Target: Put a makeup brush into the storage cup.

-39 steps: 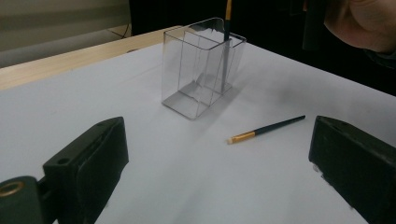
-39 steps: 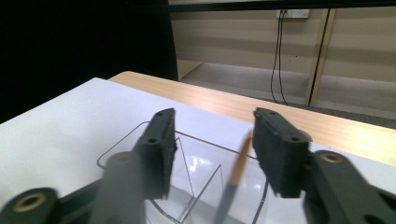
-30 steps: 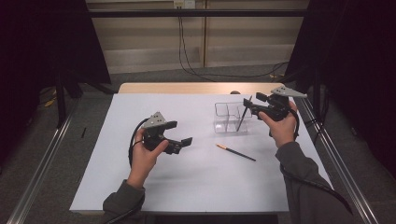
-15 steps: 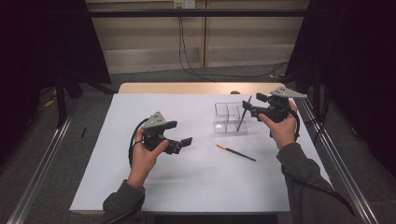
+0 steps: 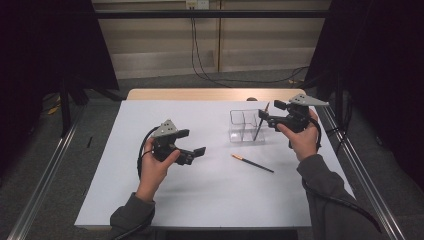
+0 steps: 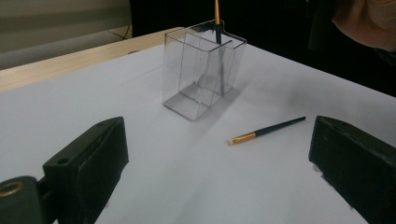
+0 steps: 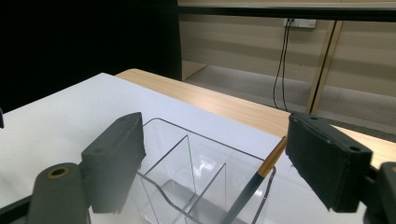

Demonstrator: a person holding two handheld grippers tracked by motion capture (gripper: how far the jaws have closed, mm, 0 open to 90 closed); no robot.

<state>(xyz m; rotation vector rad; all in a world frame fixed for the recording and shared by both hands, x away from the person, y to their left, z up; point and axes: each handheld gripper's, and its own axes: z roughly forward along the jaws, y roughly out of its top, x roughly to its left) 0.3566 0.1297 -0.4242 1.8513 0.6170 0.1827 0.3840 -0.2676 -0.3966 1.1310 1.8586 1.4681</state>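
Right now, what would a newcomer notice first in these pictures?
A clear divided box stands on the white table, with one brush leaning inside it. The right tongs hover open just above it, their jaws having just been opening. A second brush lies flat nearby.

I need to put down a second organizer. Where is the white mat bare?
Bare: the mat's left part, beyond the left gripper, and its near strip between the forearms. Crowded: around the clear organizer, the loose brush and the right gripper.

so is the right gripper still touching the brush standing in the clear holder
Apart. The right gripper view shows the brush leaning in the clear holder with a gap to each of the right gripper pads; its jaws have just been opening.
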